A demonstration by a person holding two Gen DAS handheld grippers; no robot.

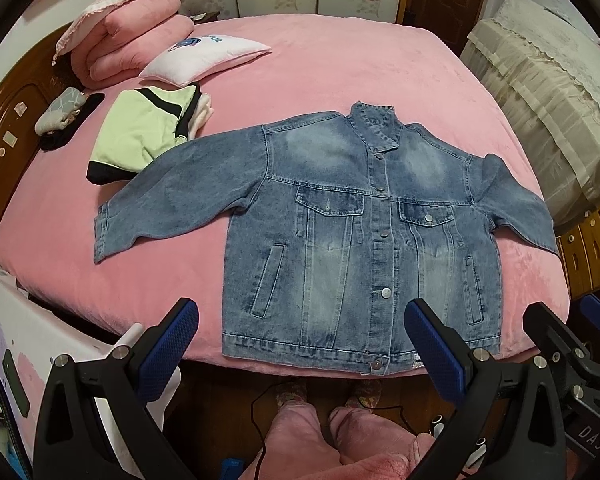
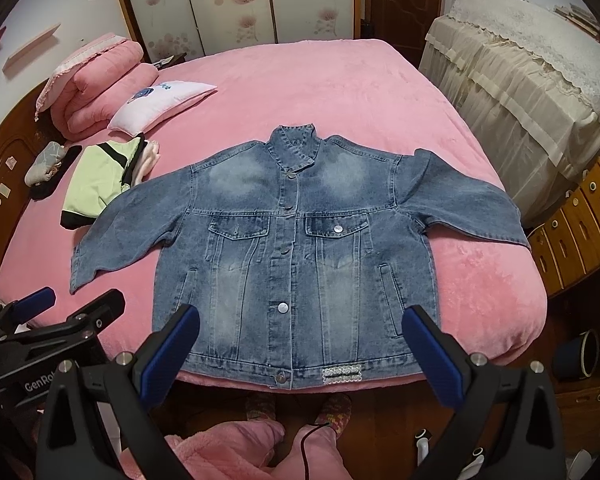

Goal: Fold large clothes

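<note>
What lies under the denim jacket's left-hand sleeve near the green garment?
The denim jacket sleeve overlaps the edge of the folded green garment, lying on the pink bedspread. How far the garment extends underneath is covered.

A faded blue denim jacket [image 1: 352,232] lies flat and face up on the pink bed [image 1: 360,68], buttoned down the front, collar pointing toward the far side. Both sleeves spread outward and slightly down. Its hem reaches the bed's near edge, with two flap chest pockets showing.
</note>
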